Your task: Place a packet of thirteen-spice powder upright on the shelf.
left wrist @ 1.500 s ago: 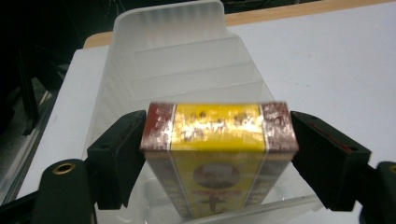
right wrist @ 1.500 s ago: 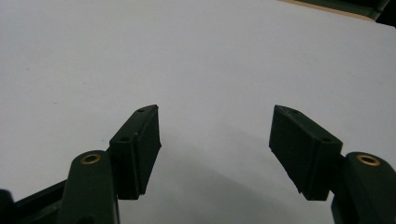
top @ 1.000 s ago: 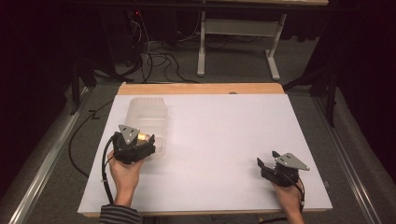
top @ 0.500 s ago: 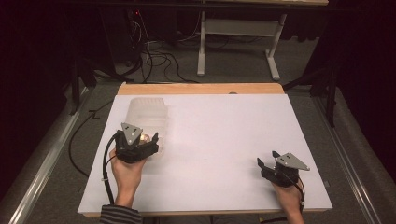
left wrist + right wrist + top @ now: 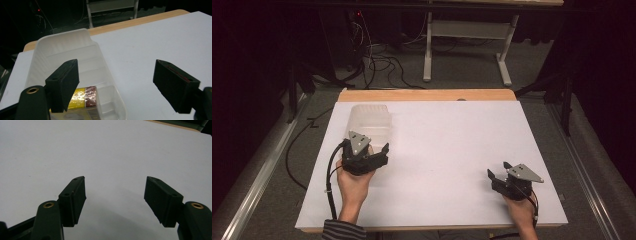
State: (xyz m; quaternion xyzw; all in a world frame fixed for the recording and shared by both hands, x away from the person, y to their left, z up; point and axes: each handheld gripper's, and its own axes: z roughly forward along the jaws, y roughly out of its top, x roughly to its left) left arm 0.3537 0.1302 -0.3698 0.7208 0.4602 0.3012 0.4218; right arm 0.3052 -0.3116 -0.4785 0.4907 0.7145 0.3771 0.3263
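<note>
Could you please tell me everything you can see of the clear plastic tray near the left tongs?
The clear plastic tray is a long, translucent, thin-walled bin with ribbed steps inside and a raised rounded far end. It lies flat on the white table at its left side, open side up. A yellow and red packet lies in its near end. The left tongs are open, one jaw over the tray and one outside its wall.

packet [image 5: 82,96] in tub [image 5: 75,47] at table's [image 5: 452,150] left-rear corner.

No lettering can be read anywhere, not even on the yellow-and-red packet [image 5: 80,97].
</note>
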